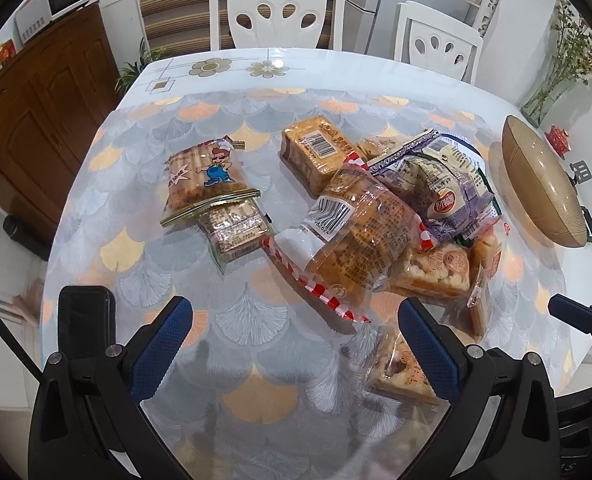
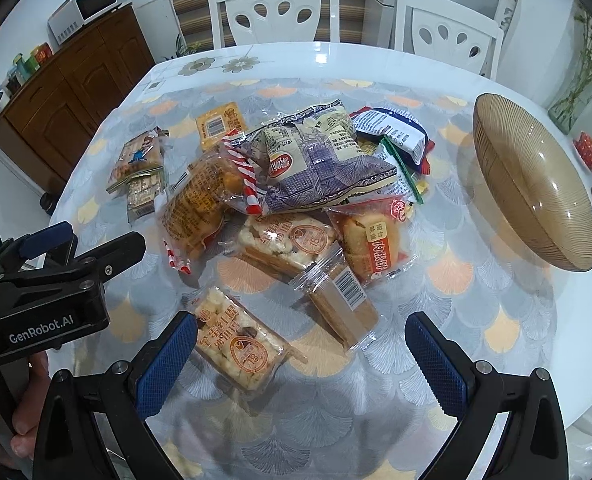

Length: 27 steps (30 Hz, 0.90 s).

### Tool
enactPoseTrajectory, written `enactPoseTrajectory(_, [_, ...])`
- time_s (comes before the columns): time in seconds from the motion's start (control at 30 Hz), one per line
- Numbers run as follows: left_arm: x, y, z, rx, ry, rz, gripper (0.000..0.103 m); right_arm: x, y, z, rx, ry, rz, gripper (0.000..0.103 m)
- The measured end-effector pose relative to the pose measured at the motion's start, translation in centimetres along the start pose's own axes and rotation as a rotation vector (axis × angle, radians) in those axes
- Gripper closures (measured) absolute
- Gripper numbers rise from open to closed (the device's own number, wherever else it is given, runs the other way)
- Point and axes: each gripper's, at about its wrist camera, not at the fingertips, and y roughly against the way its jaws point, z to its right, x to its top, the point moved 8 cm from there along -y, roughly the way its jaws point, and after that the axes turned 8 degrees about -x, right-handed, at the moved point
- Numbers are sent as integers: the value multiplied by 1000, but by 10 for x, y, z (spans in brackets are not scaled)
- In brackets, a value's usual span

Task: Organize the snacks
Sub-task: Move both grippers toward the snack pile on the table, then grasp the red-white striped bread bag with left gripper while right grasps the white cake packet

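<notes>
While both of my grippers hover low over the near part of the table (image 1: 256,68), neither one holds anything. My left gripper (image 1: 296,344) has its blue-padded fingers spread wide above bare tablecloth, and my right gripper (image 2: 302,364) is just as wide apart, with a puffed-rice bar (image 2: 240,346) lying on the cloth between its fingers, nearer the left pad; I cannot tell whether that pad touches the wrapper. The snacks sit in a loose heap at the middle of the table — a purple-and-cream packet (image 2: 316,164) on top, a red-and-white striped bread bag (image 1: 352,236) leaning against its left side, a second puffed-rice bar (image 2: 284,244) and an orange-labelled cake (image 2: 372,244) along the near edge, and a clear-wrapped wafer with a barcode (image 2: 344,304) just in front of them. Off to the left, apart from the heap, a cartoon-figure cracker pack (image 1: 206,176) overlaps a small clear biscuit pack (image 1: 236,228). Further back lies a barcoded cake block (image 1: 316,152). Right of the heap stands a ribbed amber glass bowl (image 2: 536,184), with nothing in it that I can see. In the right wrist view the left gripper shows at the left edge, a hand (image 2: 20,424) wrapped round its handle.
</notes>
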Motion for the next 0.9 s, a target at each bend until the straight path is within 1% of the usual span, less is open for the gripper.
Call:
enactPoseTrajectory(0.17, [0,-1,-2,3,-5,1,1,-2,1,-2,3,3,2,0])
enactPoseTrajectory(0.3, [2,-2,-8,24,-20,2,1,-3,1,-3,3,6,0,0])
enactPoseTrajectory(0.37, [3,-3,-13,19,-22,-3,1,-4,0,-3,3,11,-4,0])
enactPoseTrajectory(0.43, [5,-4,-17,14,-23,-8,1,-8,-2,-5,22,33,-9,0])
enactPoseTrajectory(0.47, [6,-5,-19,10,-28,-10,1,-11,-4,-8,47,50,-15,0])
enactPoseTrajectory(0.53, [9,-9,-19,-13,-41,-21,1,-16,-6,-12,84,76,-28,0])
enactPoseTrajectory(0.6, [11,-16,-17,-50,-58,-38,1,-24,-11,-22,122,130,-48,0])
enactPoseTrajectory(0.73, [16,-32,-7,-123,-87,-69,1,-32,-22,-40,113,254,-55,0])
enactPoseTrajectory(0.77, [18,-35,-5,-138,-92,-73,1,-32,-27,-45,105,297,-56,0])
enactPoseTrajectory(0.83, [23,-42,0,-168,-105,-71,1,-32,-32,-50,106,341,-52,0])
enactPoseTrajectory(0.9, [28,-51,2,-178,-113,-80,1,-31,-38,-54,114,386,-55,0])
